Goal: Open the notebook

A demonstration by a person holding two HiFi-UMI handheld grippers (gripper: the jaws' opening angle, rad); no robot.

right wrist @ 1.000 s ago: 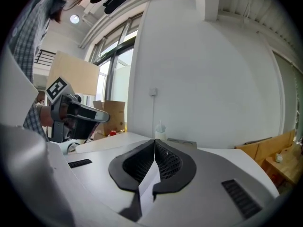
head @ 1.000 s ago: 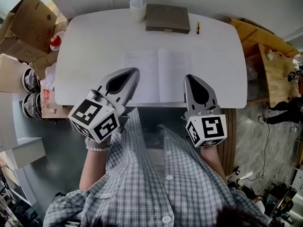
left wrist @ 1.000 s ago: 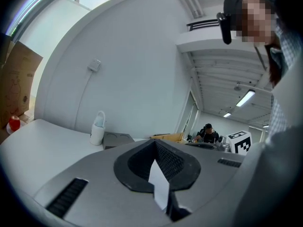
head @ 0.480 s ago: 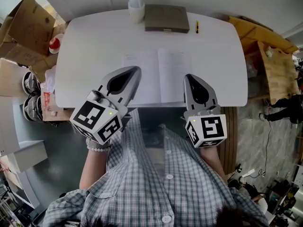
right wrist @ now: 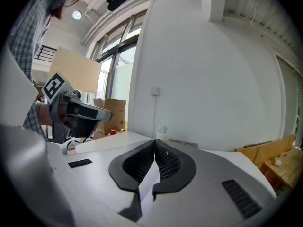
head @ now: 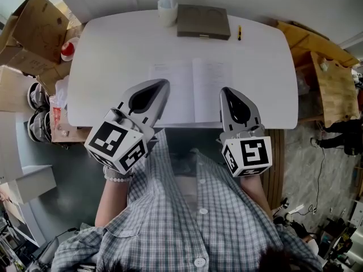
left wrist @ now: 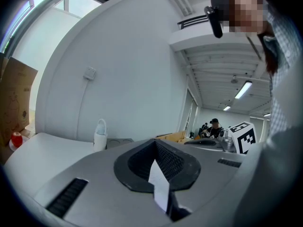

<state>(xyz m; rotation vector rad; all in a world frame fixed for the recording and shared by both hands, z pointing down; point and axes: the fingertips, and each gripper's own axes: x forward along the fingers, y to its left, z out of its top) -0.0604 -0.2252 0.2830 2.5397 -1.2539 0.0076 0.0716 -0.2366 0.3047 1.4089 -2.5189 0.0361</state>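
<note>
My notebook (head: 190, 89) lies open near the front edge of the white table (head: 113, 55). The print on its pages is too faint to read. My left claw (head: 163, 84) shows over the left page and my right claw (head: 226, 90) at the right page's edge. Both are pressed together on nothing. At the far edge stand a white bottle (head: 166, 7), a closed grey case (head: 203, 21) and a pen (head: 239, 33).

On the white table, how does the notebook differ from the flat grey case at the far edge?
The notebook is white and lies open, with two pages showing; the grey case is dark and closed. The notebook sits near the middle of the table, towards the person; the grey case sits at the far edge, beside a white bottle. Opened out, the notebook covers more of the table than the grey case. Both are rectangular and lie flat.
</note>
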